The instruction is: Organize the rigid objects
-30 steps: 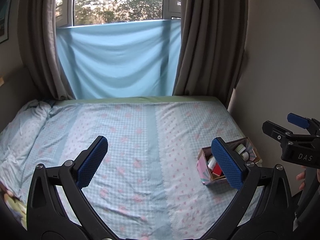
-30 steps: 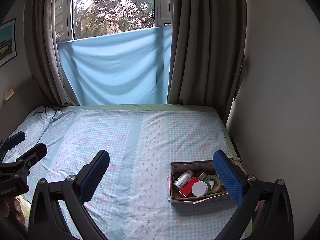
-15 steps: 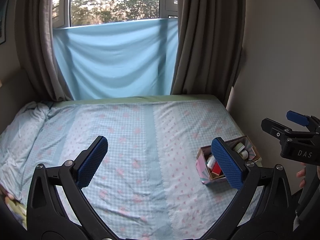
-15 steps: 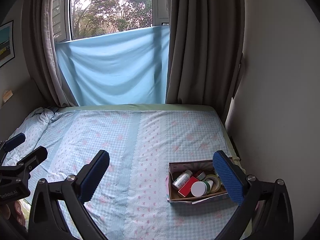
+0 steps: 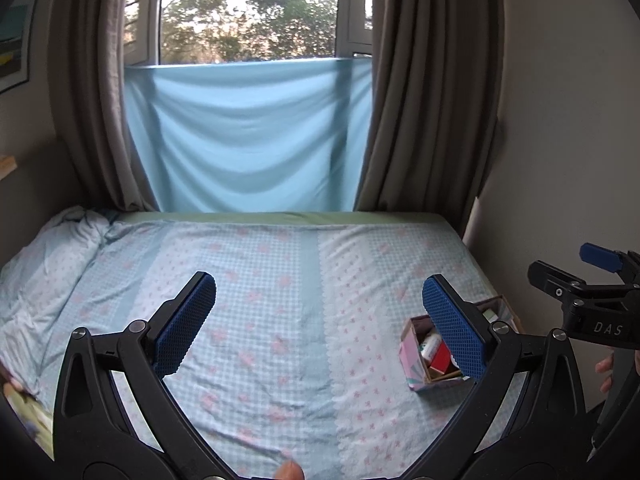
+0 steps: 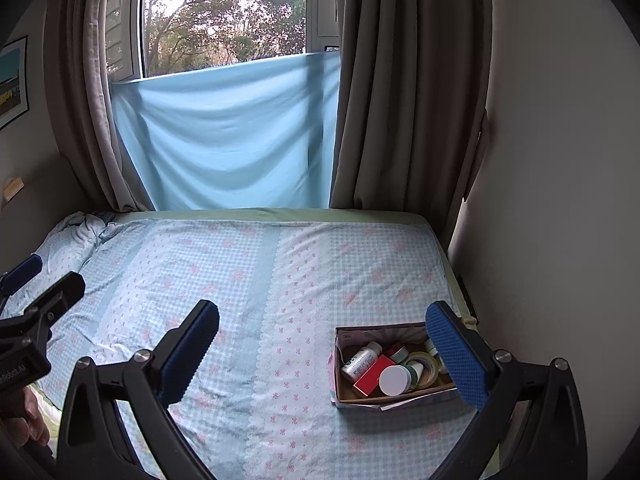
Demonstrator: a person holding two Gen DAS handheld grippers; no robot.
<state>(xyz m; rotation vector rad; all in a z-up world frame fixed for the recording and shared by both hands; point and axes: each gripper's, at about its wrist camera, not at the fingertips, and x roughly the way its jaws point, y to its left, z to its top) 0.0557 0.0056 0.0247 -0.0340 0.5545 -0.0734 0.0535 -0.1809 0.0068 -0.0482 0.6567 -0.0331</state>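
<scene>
A small cardboard box (image 6: 340, 364) sits on the bed near its right edge; it also shows in the left wrist view (image 5: 412, 356). It holds a white bottle (image 6: 360, 360), a red box (image 6: 372, 376), a white-lidded jar (image 6: 394, 380), a tape roll (image 6: 424, 364) and other small items. My left gripper (image 5: 320, 328) is open and empty above the bed's middle. My right gripper (image 6: 324, 352) is open and empty, its right finger (image 6: 456, 360) in front of the box's right end.
The bed (image 6: 260, 280) has a light blue checked sheet with pink flowers. A rumpled quilt (image 6: 76, 232) lies at the far left. The wall (image 6: 552, 200) runs along the bed's right side. Brown curtains (image 6: 404, 100) and a blue cloth (image 6: 228, 140) hang behind.
Both grippers have pulled back and tilted up a little, so more of the window shows. The box and its contents have not moved.
</scene>
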